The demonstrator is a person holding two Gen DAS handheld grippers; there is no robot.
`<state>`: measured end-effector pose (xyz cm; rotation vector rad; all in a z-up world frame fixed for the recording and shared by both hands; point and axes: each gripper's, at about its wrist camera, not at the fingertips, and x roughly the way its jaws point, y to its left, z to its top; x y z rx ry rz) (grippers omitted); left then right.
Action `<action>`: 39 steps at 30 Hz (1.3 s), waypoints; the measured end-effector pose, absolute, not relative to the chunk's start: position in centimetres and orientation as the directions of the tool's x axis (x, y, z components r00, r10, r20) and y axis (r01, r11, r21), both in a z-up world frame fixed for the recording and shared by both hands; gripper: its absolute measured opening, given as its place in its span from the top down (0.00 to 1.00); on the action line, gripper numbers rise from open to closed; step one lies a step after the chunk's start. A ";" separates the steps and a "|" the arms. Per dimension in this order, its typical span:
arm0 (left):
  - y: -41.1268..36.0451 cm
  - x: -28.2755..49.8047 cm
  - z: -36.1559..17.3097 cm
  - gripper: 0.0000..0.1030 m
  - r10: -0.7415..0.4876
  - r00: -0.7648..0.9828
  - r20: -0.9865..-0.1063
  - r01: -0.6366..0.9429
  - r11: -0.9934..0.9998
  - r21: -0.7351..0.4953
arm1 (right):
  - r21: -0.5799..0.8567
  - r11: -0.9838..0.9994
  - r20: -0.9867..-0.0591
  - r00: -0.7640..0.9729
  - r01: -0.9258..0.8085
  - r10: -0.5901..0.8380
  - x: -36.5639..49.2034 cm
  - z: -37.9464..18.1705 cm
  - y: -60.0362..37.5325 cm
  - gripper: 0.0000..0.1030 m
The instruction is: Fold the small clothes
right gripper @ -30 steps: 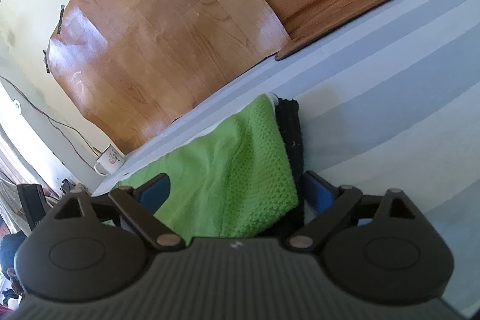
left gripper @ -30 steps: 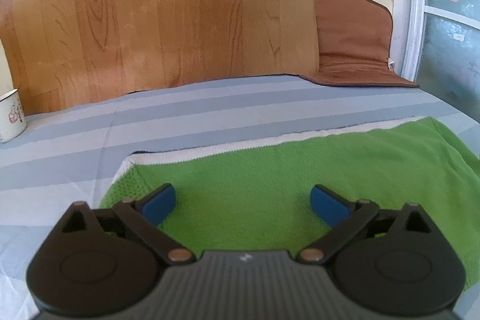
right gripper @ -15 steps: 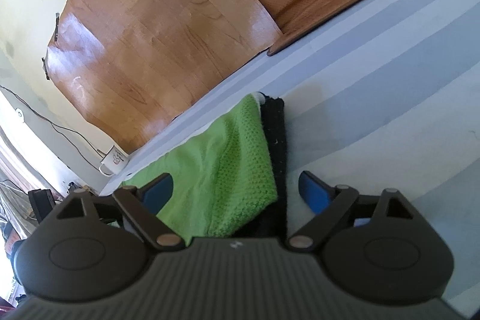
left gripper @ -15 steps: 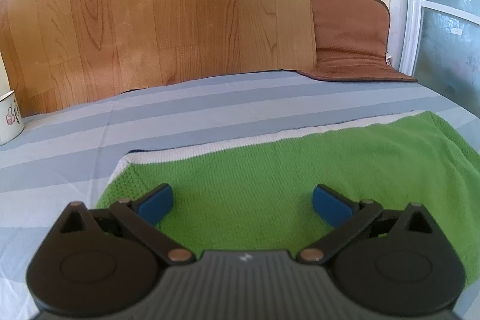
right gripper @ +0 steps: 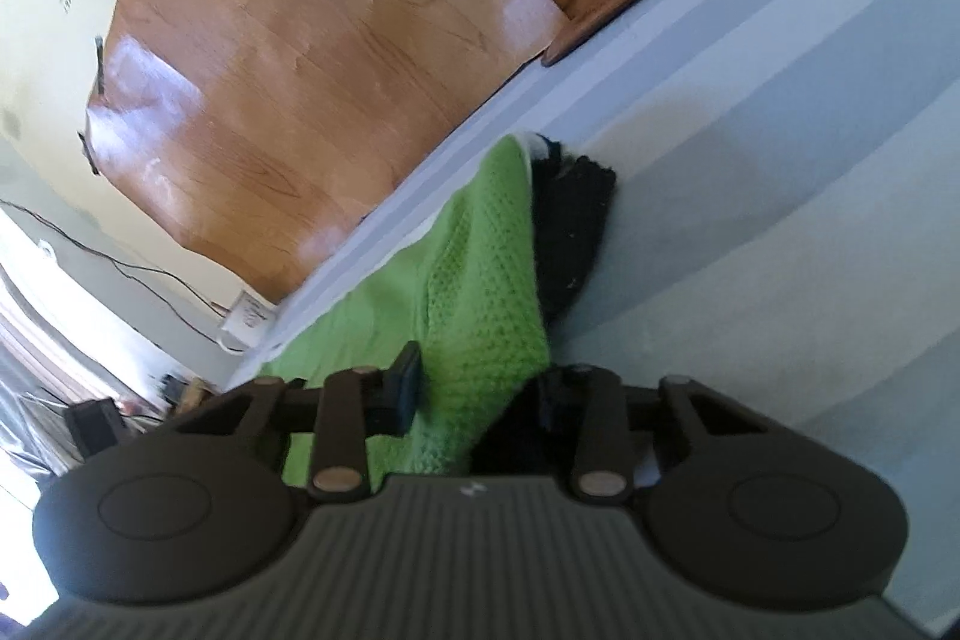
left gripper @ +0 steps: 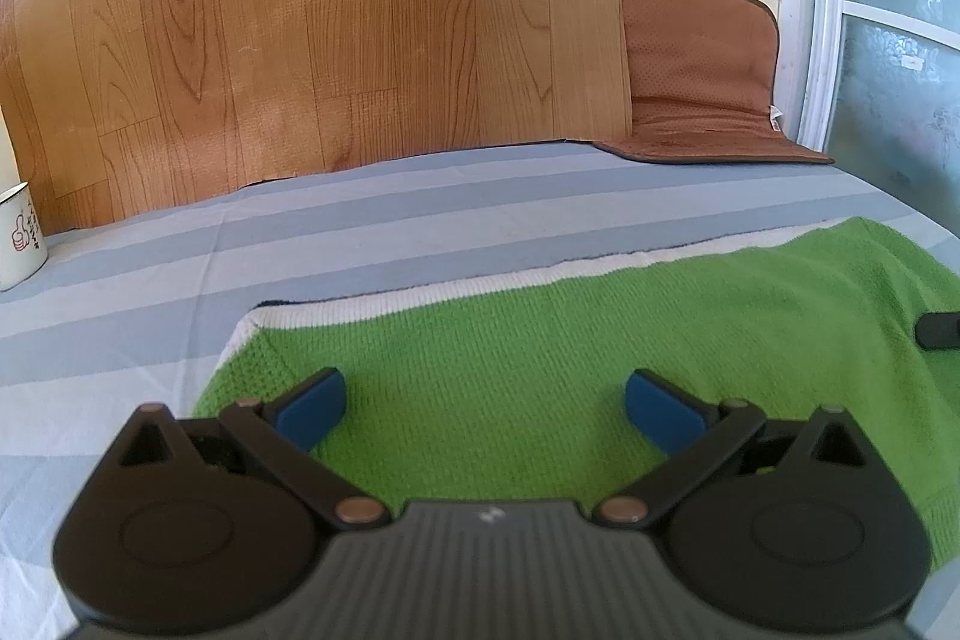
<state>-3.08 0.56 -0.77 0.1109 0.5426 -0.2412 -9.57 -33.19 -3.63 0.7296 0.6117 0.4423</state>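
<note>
A green knitted garment [left gripper: 540,340] with a white band along its far edge lies flat on the striped sheet [left gripper: 420,208]. My left gripper [left gripper: 486,406] hovers low over the garment's near left part, open, with nothing between its blue pads. In the right wrist view the same garment [right gripper: 480,280] shows a black layer [right gripper: 570,220] under its right edge. My right gripper [right gripper: 480,382] is closing on that edge, with green and black cloth bunched between its fingers and the pads against it. A dark fingertip [left gripper: 939,331] shows at the right edge of the left wrist view.
A white mug [left gripper: 18,235] stands at the far left of the bed. A wood-pattern panel [left gripper: 300,40] leans on the wall behind, with a brown cushion [left gripper: 696,70] beside it. A glass door [left gripper: 900,40] is to the right.
My right gripper's jaws have come together from wide apart onto the garment's right edge, and the gripper has rolled. The left gripper stays open in the same place.
</note>
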 end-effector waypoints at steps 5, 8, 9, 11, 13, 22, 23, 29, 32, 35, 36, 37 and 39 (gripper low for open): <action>0.5 -3.1 -0.8 0.00 -0.195 0.830 -0.523 0.254 0.966 0.042 | 0.750 0.640 -0.343 0.731 -0.166 0.591 -9.6 -3.7 -33.7 0.64; 0.4 -3.1 -0.8 0.00 -0.194 0.831 -0.522 0.252 0.967 0.041 | 0.747 0.643 -0.347 0.724 -0.171 0.596 -9.5 -3.6 -33.8 0.63; 0.4 -3.1 -0.8 0.00 -0.194 0.831 -0.522 0.252 0.967 0.041 | 0.743 0.646 -0.350 0.723 -0.172 0.595 -9.6 -3.6 -33.8 0.63; 0.4 -3.1 -0.8 0.00 -0.193 0.831 -0.522 0.251 0.967 0.041 | 0.723 0.668 -0.366 0.723 -0.175 0.585 -9.8 -3.4 -33.7 0.62; 0.3 -3.1 -0.8 0.00 -0.192 0.832 -0.521 0.249 0.968 0.041 | 0.699 0.691 -0.381 0.723 -0.183 0.576 -9.9 -3.2 -33.6 0.61; 0.3 -3.2 -0.8 0.00 -0.191 0.832 -0.520 0.249 0.968 0.042 | 0.705 0.687 -0.372 0.732 -0.177 0.571 -10.1 -3.3 -33.6 0.57; 0.3 -3.2 -0.8 0.00 -0.191 0.832 -0.520 0.249 0.968 0.042 | 0.701 0.691 -0.373 0.734 -0.178 0.567 -9.9 -3.3 -33.3 0.57; 0.2 -3.2 -0.9 0.00 -0.189 0.833 -0.519 0.247 0.968 0.043 | 0.689 0.701 -0.387 0.725 -0.183 0.570 -9.2 -3.3 -32.1 0.65; 0.2 -3.2 -0.8 0.01 -0.192 0.834 -0.517 0.248 0.968 0.039 | 0.724 0.663 -0.354 0.723 -0.190 0.594 -9.3 -2.6 -32.4 0.69; 1.1 -3.6 -0.3 0.13 -0.234 0.833 -0.501 0.257 0.966 -0.023 | 0.691 0.668 -0.313 0.719 -0.275 0.620 -9.7 0.2 -31.1 0.70; 2.2 -3.7 0.1 0.21 -0.277 0.824 -0.495 0.268 0.959 -0.090 | 0.670 0.675 -0.307 0.712 -0.309 0.632 -9.8 1.2 -30.5 0.70; 3.6 -3.8 0.8 0.24 -0.342 0.808 -0.480 0.287 0.940 -0.186 | 0.641 0.684 -0.305 0.701 -0.349 0.644 -9.8 2.3 -29.5 0.70; 7.0 -4.3 2.3 0.24 -0.420 0.811 -0.407 0.290 0.893 -0.343 | 0.584 0.694 -0.311 0.674 -0.421 0.670 -9.5 4.3 -27.2 0.70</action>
